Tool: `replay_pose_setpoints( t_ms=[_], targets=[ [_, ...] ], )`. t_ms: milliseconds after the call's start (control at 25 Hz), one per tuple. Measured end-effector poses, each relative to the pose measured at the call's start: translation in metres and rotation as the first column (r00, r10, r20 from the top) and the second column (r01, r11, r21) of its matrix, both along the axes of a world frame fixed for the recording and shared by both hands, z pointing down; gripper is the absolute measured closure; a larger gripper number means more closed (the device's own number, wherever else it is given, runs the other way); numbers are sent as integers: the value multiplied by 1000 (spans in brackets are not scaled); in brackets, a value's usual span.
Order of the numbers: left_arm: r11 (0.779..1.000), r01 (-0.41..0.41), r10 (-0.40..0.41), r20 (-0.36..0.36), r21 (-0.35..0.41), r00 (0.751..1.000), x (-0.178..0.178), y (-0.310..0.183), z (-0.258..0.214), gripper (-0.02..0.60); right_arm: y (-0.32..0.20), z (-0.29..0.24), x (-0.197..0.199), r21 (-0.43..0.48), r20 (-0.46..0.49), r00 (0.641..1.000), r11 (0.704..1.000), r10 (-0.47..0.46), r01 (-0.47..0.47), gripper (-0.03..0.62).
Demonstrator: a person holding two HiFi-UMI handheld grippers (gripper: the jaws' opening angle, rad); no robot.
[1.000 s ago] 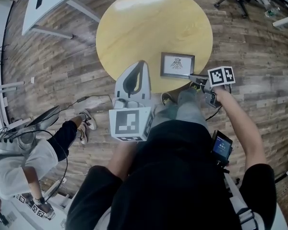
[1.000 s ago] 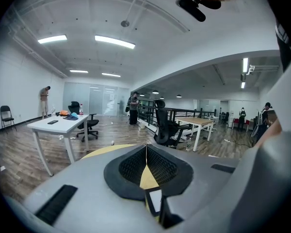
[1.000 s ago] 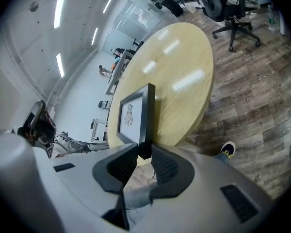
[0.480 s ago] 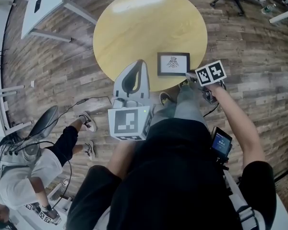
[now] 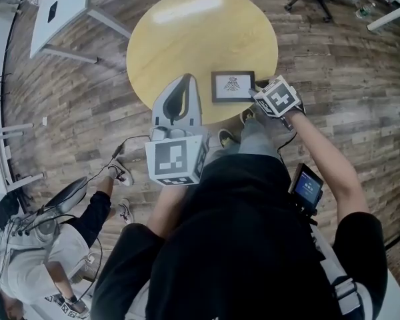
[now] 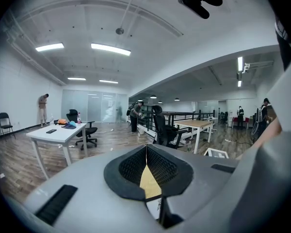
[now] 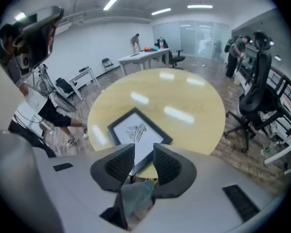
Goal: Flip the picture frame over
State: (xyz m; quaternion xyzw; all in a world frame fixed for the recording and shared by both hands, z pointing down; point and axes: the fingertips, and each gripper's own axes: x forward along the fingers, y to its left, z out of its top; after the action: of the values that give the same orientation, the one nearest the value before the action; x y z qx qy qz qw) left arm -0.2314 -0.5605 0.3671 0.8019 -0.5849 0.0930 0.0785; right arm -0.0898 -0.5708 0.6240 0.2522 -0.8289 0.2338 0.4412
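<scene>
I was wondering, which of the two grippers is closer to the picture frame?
The right gripper: its opening jaws straddle the picture frame's near corner without pressing it, while the left gripper, jaws shut, hangs apart to the frame's left.

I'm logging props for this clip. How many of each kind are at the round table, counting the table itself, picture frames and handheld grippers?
Round yellow table: 1
Picture frame: 1
Grippers: 2 (left gripper, jaws together; right gripper, jaws opening, with the frame's corner showing in the gap and no pad pressing it)
Total: 4
</scene>
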Motion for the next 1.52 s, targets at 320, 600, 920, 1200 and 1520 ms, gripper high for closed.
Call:
replay_pose_setpoints(
  t_ms=[320,600,920,1200,1520],
  targets=[
    [995,-7,8,-10,98,1000,1,-7,-38,558,-48,-217,-50,565,308,949,815,-63,-129,471],
    [989,-18,23,-33,150,999,5,-9,-59,558,-27,-306,-50,666,494,858,697,-144,-266,576],
    [988,-30,36,-37,150,999,6,-8,-61,558,-26,-291,-39,636,493,866,714,-83,-294,576],
    [987,-41,46,-27,157,999,10,-13,-62,558,-28,-292,-40,659,473,874,703,-109,-269,576],
    [984,-43,47,-20,172,999,13,-15,-65,558,-25,-291,-40,672,446,885,702,-131,-235,576]
  ],
)
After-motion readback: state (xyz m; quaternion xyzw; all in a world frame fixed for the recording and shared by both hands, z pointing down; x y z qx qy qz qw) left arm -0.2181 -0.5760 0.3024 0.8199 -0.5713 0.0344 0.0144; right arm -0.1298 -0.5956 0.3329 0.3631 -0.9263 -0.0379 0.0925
